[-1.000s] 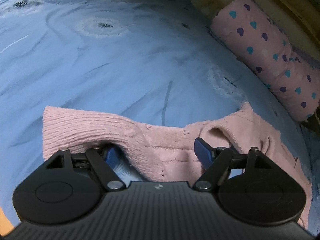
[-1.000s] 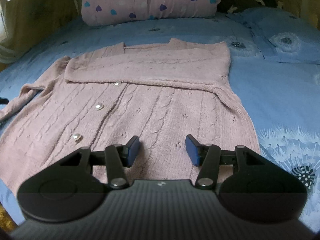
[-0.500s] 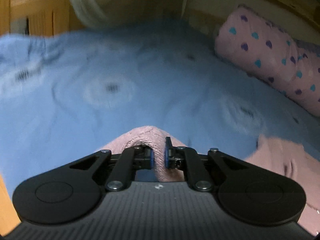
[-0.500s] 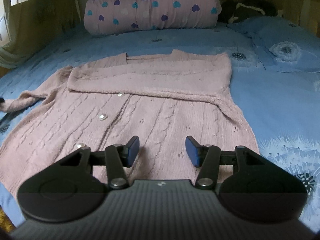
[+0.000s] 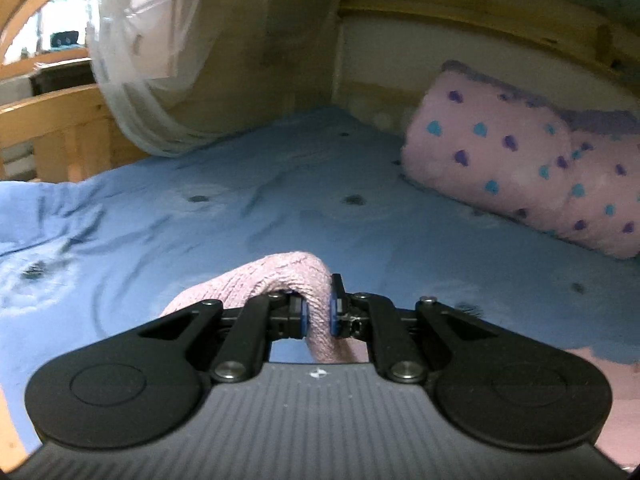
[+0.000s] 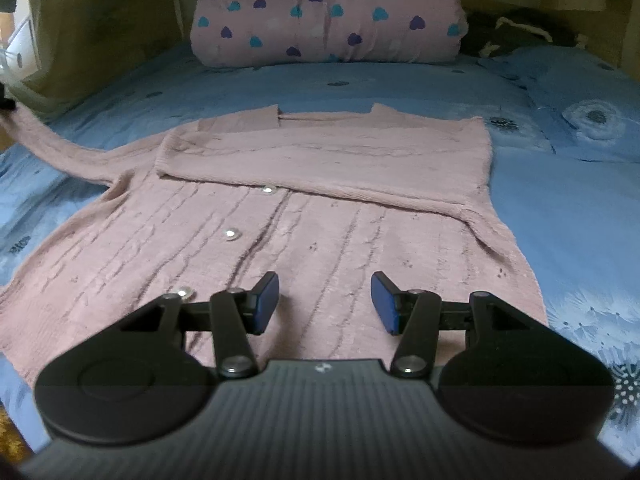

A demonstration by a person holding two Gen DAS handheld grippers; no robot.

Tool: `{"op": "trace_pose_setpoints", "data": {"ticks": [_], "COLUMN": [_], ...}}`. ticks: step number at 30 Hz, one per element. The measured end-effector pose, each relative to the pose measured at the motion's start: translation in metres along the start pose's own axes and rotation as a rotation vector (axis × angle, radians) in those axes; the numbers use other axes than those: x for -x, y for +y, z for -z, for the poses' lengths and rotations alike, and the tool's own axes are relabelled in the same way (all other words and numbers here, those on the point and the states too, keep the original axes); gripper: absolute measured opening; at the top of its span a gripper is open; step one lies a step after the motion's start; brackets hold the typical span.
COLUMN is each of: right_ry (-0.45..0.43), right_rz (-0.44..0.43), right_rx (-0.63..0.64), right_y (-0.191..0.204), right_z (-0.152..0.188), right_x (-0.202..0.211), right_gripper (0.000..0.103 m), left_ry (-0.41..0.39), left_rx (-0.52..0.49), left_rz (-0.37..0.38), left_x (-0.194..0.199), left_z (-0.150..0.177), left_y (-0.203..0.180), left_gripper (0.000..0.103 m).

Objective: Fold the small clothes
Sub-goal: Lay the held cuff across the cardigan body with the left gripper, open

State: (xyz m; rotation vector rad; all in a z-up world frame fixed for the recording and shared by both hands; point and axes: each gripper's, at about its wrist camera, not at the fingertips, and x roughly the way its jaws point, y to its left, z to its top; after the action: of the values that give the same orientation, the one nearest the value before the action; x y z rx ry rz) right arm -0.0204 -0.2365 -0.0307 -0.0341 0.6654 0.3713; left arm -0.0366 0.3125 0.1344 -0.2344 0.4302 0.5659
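Observation:
A pink knitted cardigan (image 6: pixel 280 216) with pearl buttons lies flat on the blue bedsheet (image 6: pixel 560 208). One sleeve is folded across its chest. The other sleeve (image 6: pixel 60 148) stretches up and away to the left edge of the right wrist view. My left gripper (image 5: pixel 318 312) is shut on the cuff of that sleeve (image 5: pixel 280 276), which hangs lifted above the sheet. My right gripper (image 6: pixel 324 300) hovers open over the cardigan's lower hem, with nothing between its fingers.
A pink pillow with heart print (image 6: pixel 328 16) lies at the head of the bed. A blue pillow (image 6: pixel 588 104) and a dark bundle (image 6: pixel 516 32) sit at the back right. A wooden bed rail (image 5: pixel 52 128) and white netting (image 5: pixel 132 92) stand to the left.
My left gripper closed on the sleeve cuff and lifted it off the bed, pulling the sleeve taut. The right gripper stayed where it was, still open.

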Motion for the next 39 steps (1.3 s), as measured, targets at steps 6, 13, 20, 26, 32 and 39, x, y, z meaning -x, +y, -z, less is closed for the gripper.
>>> {"op": "trace_pose_setpoints", "data": {"ticks": [6,13,20,26,32,39], "right_ry": [-0.030,-0.046,-0.051,-0.052,-0.049,-0.031], "right_rz": [-0.015,-0.010,-0.020,-0.007,0.013,0.033], "right_rx": [-0.036,-0.117,-0.140,-0.167,-0.185,-0.207], "right_y": [-0.011,-0.028,-0.034,-0.040,-0.045,-0.051], "right_z": [-0.015,-0.012,-0.010,-0.010,-0.010,-0.011], "right_x": [0.005,0.012,0.014,0.015,0.016,0.014], "right_gripper": [0.053,0.053,0.053,0.053,0.053,0.053], "left_ry": [-0.033,-0.066,-0.032,0.050,0.180,0.307], "left_rx": [-0.007,-0.034,-0.060,-0.096,-0.123,-0.196], "left_rz": [0.132,0.307,0.481,0.566,0.599,0.577], "left_x": [0.027,0.058,0.080,0.074,0.048,0.016], "left_z": [-0.007,-0.014,-0.001,0.038,0.100,0.171], "left_y": [-0.054,-0.142,-0.234,-0.305,-0.360,-0.406], "left_gripper": [0.011,0.011,0.011,0.011,0.011,0.012]}}
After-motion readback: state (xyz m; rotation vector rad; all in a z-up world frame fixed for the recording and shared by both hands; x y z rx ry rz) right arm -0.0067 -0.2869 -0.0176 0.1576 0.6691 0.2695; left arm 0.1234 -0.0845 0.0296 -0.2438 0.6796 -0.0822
